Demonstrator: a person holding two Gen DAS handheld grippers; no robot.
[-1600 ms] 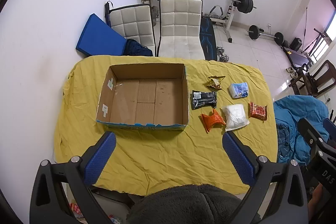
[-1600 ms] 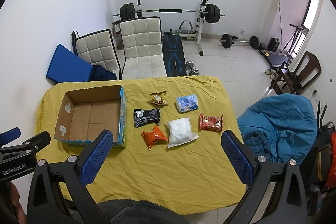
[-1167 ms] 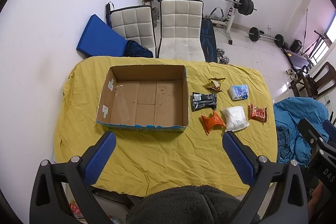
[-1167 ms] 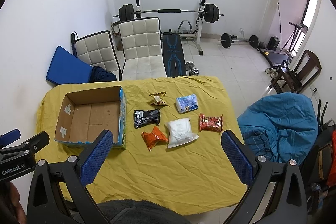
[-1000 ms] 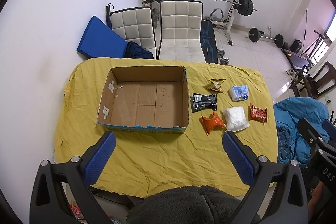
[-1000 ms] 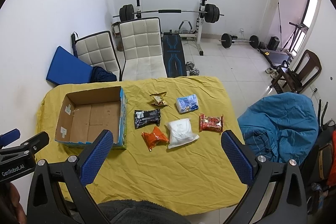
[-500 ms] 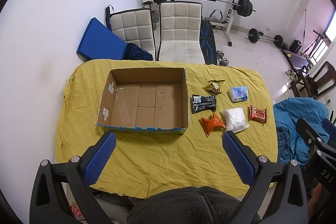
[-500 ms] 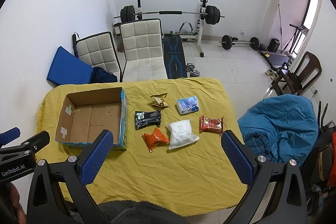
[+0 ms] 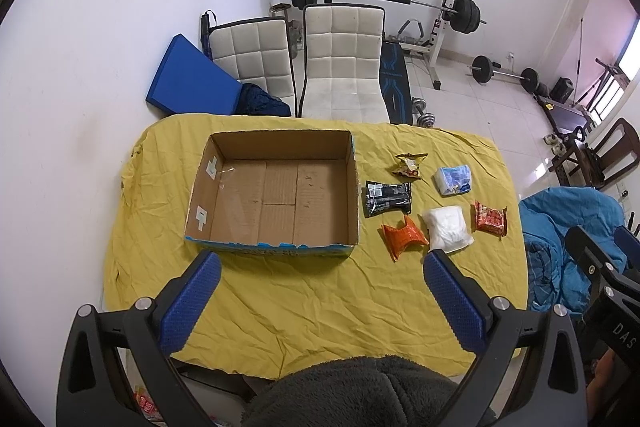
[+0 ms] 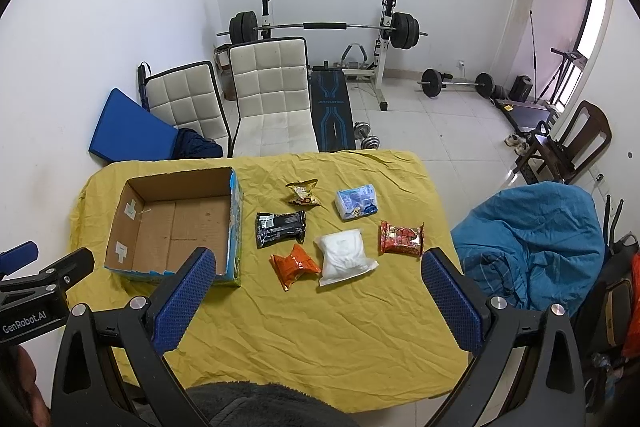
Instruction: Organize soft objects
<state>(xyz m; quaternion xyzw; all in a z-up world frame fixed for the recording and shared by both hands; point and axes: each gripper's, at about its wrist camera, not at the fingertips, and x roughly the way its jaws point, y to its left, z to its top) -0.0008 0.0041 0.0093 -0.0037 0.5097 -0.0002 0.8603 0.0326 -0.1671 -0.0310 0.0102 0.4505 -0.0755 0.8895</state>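
Both grippers — left gripper [image 9: 318, 285] and right gripper [image 10: 318, 285] — hang wide open over the near table edge, holding nothing. Six soft packets sit right of the empty box [image 9: 276, 193], orange packet [image 10: 294, 265] closest — I'd say we're at the start, reach for that.

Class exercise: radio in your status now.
Left gripper open, right gripper open, both holding nothing. Cardboard box empty; six packets on cloth. Nothing in the way.
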